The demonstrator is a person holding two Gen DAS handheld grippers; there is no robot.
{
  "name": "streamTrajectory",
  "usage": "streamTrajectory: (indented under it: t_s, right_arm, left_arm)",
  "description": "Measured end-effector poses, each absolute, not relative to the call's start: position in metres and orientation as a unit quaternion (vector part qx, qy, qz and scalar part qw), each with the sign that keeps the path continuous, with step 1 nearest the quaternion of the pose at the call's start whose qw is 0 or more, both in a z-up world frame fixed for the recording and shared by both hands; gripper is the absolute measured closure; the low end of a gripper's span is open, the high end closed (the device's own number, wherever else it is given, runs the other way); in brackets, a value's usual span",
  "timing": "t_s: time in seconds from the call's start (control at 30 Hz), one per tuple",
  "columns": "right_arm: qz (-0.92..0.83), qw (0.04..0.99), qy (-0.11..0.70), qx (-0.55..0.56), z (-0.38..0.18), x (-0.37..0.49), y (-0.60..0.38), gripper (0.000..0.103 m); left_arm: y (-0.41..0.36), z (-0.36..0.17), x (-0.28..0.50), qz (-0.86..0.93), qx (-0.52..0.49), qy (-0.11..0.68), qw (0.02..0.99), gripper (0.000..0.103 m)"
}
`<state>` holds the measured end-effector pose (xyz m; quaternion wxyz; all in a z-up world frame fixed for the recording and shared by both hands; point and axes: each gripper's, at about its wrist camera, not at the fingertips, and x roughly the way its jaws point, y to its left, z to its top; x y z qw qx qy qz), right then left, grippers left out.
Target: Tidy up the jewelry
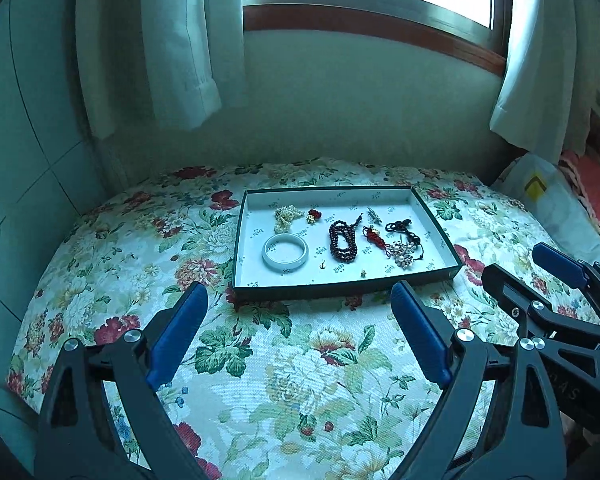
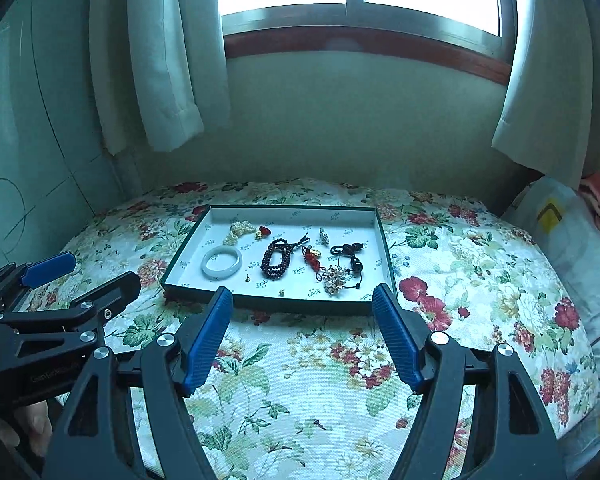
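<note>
left claw: yours stands wide apart, holding nothing, above the bedspread
right claw: also spread, empty
risk: you could snag the tangled cords of the pearl cluster and drag neighbours along
tray: shallow and light, on soft bedding; a push may tip it
bangle: pale, smooth ring, front left in the tray

Left gripper and right gripper held side by side, angled downward, jaws spread wide, nothing between blue pads. Fingers partly visible behind left gripper.
</note>
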<state>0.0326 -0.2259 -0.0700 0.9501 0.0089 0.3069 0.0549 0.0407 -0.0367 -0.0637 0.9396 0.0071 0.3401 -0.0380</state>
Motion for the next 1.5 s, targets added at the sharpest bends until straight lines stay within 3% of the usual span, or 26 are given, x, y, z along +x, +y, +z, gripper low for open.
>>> streamTrajectory:
  t_s: [1.5]
  right_arm:
    - [0.055, 0.956, 0.288, 0.006, -0.059, 0.008, -0.221, 0.032]
  left_arm:
    - [-0.027, -0.049, 0.009, -0.036, -0.003, 0.321, 0.946, 0.01]
